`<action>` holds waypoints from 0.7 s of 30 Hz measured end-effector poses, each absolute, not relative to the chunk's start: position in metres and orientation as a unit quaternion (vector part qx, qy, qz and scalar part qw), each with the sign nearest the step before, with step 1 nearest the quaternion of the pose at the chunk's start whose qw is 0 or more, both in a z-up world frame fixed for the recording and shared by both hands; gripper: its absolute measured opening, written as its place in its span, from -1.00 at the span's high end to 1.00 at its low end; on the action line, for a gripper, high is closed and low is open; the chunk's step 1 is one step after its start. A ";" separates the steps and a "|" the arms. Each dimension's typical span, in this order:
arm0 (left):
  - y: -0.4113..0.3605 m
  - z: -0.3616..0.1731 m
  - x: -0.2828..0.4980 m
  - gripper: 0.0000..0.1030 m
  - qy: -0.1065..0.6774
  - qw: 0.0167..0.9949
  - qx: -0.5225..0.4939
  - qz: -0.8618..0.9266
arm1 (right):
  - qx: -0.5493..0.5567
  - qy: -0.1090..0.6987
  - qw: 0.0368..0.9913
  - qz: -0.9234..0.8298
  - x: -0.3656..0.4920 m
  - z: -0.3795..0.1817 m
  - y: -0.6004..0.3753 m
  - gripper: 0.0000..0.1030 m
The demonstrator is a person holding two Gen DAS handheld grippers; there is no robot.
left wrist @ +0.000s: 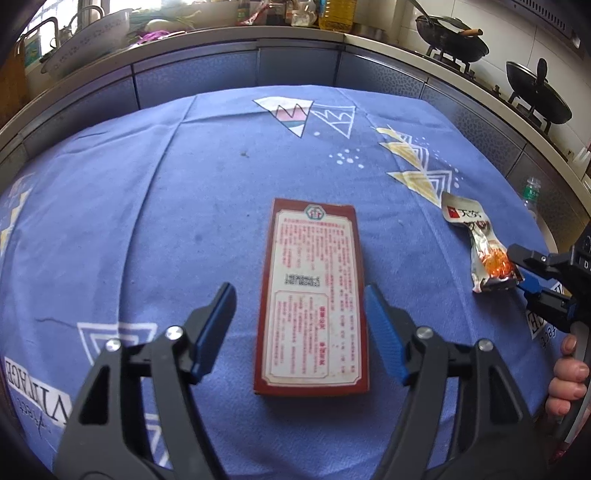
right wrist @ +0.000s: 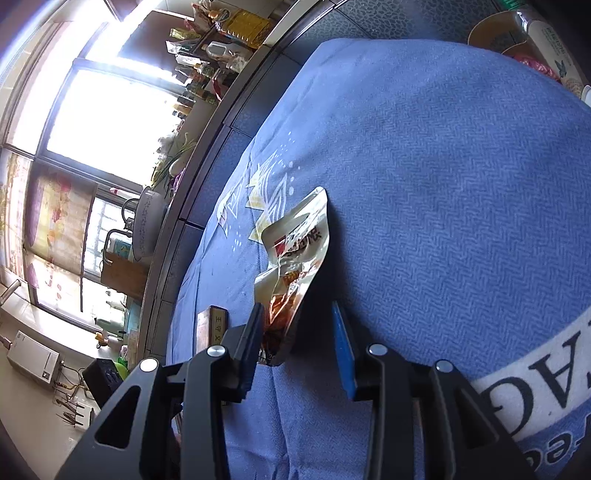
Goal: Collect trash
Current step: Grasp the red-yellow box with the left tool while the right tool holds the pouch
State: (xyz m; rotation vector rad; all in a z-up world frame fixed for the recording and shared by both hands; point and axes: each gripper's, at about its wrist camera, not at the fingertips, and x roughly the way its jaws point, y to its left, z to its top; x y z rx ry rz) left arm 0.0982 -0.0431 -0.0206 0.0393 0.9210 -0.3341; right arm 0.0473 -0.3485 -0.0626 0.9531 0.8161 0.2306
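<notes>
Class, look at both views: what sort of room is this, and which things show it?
Most likely a home kitchen: woks on a gas stove, a cooking oil bottle on the counter, a basin by the tap.

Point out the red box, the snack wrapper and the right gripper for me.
red box [left wrist: 312, 295], left wrist view, middle of its pale printed label.
snack wrapper [right wrist: 295, 251], right wrist view, crumpled foil middle.
right gripper [right wrist: 299, 343], right wrist view, midway between its open fingertips, at the wrapper's lower end.
</notes>
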 end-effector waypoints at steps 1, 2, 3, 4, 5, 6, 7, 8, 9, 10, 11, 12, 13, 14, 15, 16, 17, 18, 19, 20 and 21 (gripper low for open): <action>-0.043 -0.021 0.098 -0.33 0.443 0.882 0.019 -0.161 | 0.445 0.382 0.802 0.110 0.048 -0.063 -0.347 0.30; -0.043 -0.021 0.098 -0.33 0.444 0.881 0.017 -0.162 | 0.445 0.383 0.802 0.113 0.050 -0.062 -0.345 0.30; -0.044 -0.021 0.098 -0.33 0.446 0.880 0.015 -0.163 | 0.444 0.385 0.801 0.116 0.051 -0.062 -0.344 0.30; -0.044 -0.022 0.099 -0.33 0.448 0.879 0.013 -0.164 | 0.442 0.386 0.801 0.118 0.051 -0.062 -0.343 0.30; -0.046 -0.022 0.098 -0.33 0.449 0.878 0.012 -0.166 | 0.440 0.387 0.801 0.120 0.051 -0.062 -0.342 0.30; -0.048 -0.022 0.098 -0.32 0.451 0.877 0.011 -0.168 | 0.440 0.387 0.801 0.121 0.051 -0.062 -0.341 0.30; -0.049 -0.023 0.099 -0.30 0.453 0.875 0.010 -0.172 | 0.440 0.387 0.801 0.121 0.051 -0.061 -0.341 0.30; -0.051 -0.024 0.099 -0.27 0.455 0.873 0.008 -0.176 | 0.440 0.387 0.801 0.122 0.051 -0.061 -0.341 0.30; -0.053 -0.025 0.099 -0.21 0.458 0.870 0.005 -0.181 | 0.441 0.386 0.800 0.123 0.051 -0.061 -0.341 0.30; -0.055 -0.026 0.099 -0.14 0.461 0.868 0.005 -0.185 | 0.442 0.386 0.800 0.124 0.051 -0.061 -0.342 0.30; -0.058 -0.028 0.099 -0.06 0.464 0.866 0.007 -0.184 | 0.442 0.385 0.800 0.125 0.050 -0.061 -0.343 0.30; -0.061 -0.031 0.100 0.18 0.469 0.865 0.013 -0.180 | 0.442 0.385 0.800 0.126 0.050 -0.061 -0.343 0.30; -0.062 -0.032 0.100 0.26 0.466 0.867 0.019 -0.174 | 0.441 0.385 0.801 0.126 0.050 -0.061 -0.343 0.30; -0.062 -0.032 0.100 0.29 0.465 0.868 0.022 -0.172 | 0.440 0.385 0.801 0.126 0.048 -0.062 -0.344 0.30; -0.060 -0.032 0.100 0.32 0.466 0.867 0.018 -0.173 | 0.439 0.385 0.802 0.127 0.048 -0.062 -0.344 0.30; -0.058 -0.032 0.102 0.32 0.468 0.866 0.010 -0.177 | 0.438 0.384 0.803 0.127 0.048 -0.061 -0.344 0.30; -0.055 -0.031 0.103 0.32 0.470 0.864 0.003 -0.179 | 0.438 0.384 0.803 0.128 0.048 -0.061 -0.344 0.30; -0.053 -0.031 0.104 0.32 0.471 0.863 -0.001 -0.180 | 0.438 0.383 0.803 0.128 0.048 -0.061 -0.344 0.30; -0.052 -0.031 0.104 0.32 0.471 0.864 -0.002 -0.179 | 0.439 0.382 0.803 0.128 0.048 -0.061 -0.344 0.30; -0.052 -0.031 0.104 0.32 0.470 0.864 0.000 -0.179 | 0.439 0.381 0.803 0.129 0.047 -0.061 -0.343 0.30; -0.052 -0.031 0.103 0.33 0.469 0.865 0.002 -0.178 | 0.439 0.381 0.803 0.129 0.046 -0.061 -0.342 0.30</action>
